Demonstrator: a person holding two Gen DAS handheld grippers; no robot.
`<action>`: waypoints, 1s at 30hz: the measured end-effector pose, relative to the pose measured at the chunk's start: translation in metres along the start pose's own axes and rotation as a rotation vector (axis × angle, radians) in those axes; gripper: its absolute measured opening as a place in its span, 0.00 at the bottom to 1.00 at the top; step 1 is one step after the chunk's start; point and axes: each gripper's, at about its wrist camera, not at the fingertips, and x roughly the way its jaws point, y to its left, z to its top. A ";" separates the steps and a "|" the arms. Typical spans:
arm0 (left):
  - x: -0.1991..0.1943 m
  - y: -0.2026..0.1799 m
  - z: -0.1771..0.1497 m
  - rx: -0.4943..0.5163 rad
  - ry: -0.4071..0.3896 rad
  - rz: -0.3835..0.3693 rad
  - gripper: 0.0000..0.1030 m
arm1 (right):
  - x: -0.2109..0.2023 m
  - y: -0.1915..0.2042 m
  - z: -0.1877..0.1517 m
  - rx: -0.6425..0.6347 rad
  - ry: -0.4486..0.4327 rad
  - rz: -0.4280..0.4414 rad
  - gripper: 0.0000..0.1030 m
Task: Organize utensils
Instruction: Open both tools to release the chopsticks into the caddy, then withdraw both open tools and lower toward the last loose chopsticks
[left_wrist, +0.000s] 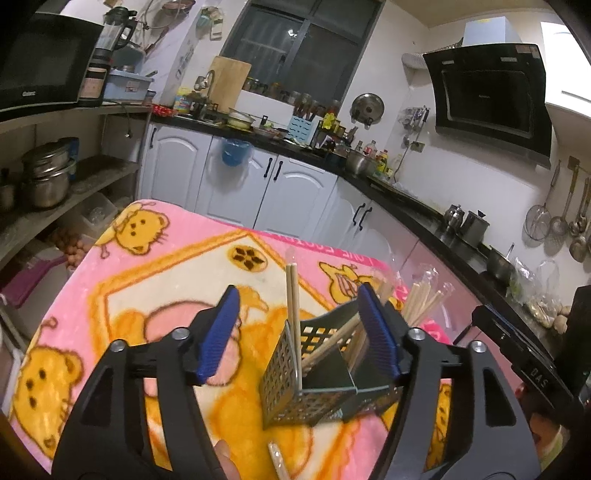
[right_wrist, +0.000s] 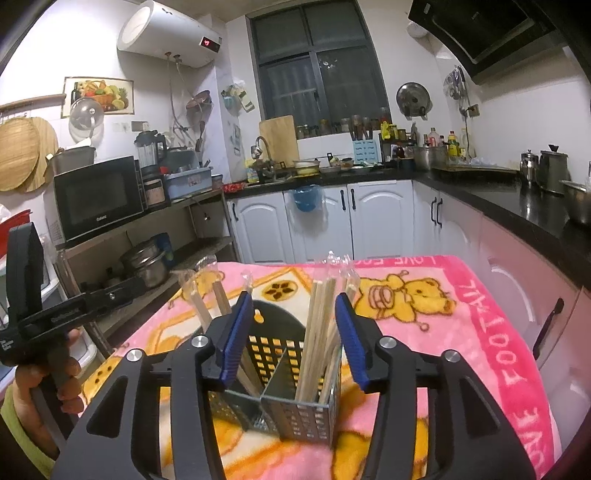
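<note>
The perforated metal utensil holder (right_wrist: 295, 417) stands upright on my pink bear blanket (right_wrist: 461, 332), with wrapped chopsticks (right_wrist: 321, 325) standing in its 2 compartments. My right gripper (right_wrist: 291, 336) hangs just before it, jaws apart, gripping nothing. My left gripper (left_wrist: 299, 332) is spread wide beside it, pads (left_wrist: 218, 332) touching nothing.

Chopsticks (right_wrist: 317, 325) stick up out of the caddy (right_wrist: 295, 413) between my jaws, blocking a straight drop; blanket (right_wrist: 424, 332) to its right lies bare.
</note>
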 end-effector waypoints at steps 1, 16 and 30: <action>-0.002 0.000 -0.001 -0.001 0.001 -0.002 0.61 | -0.002 0.000 -0.002 -0.001 0.004 -0.003 0.47; -0.017 -0.002 -0.021 0.014 0.031 -0.008 0.88 | -0.017 -0.001 -0.025 0.007 0.064 0.002 0.57; -0.017 -0.001 -0.052 0.028 0.094 0.023 0.89 | -0.023 -0.004 -0.050 0.020 0.136 0.024 0.60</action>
